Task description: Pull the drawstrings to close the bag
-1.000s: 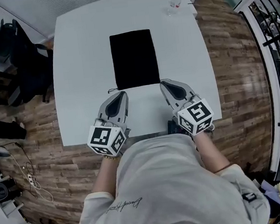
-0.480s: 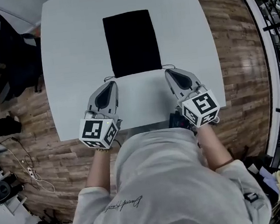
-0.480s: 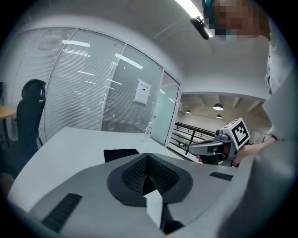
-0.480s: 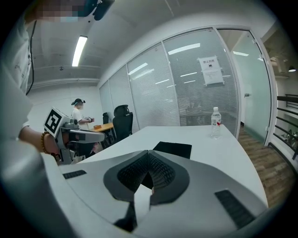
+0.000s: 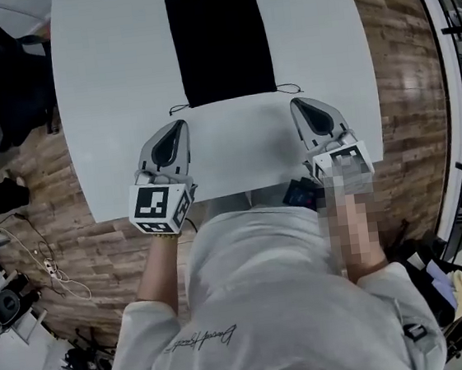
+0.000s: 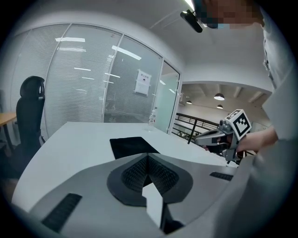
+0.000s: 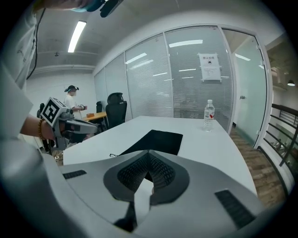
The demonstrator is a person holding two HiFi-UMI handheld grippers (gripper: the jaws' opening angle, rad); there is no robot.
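A flat black drawstring bag [image 5: 220, 43] lies on the white table [image 5: 115, 110], its mouth edge toward me. Thin drawstring loops stick out at the near left corner [image 5: 178, 109] and near right corner [image 5: 288, 87]. My left gripper [image 5: 176, 126] is shut and empty, its tip a short way below the left string. My right gripper [image 5: 297, 103] is shut and empty, its tip close below the right string. The bag [image 6: 132, 146] lies ahead of the left jaws in the left gripper view, and the bag [image 7: 158, 139] ahead of the right jaws in the right gripper view.
A water bottle [image 7: 209, 115] stands at the table's far side. A black office chair [image 6: 29, 111] is beside the table on the left. The table's near edge [image 5: 240, 194] runs just under both grippers. Wooden floor surrounds the table.
Both grippers have drawn apart sideways, each now below its own corner of the bag. The head camera has tilted, so the bag sits higher in view.
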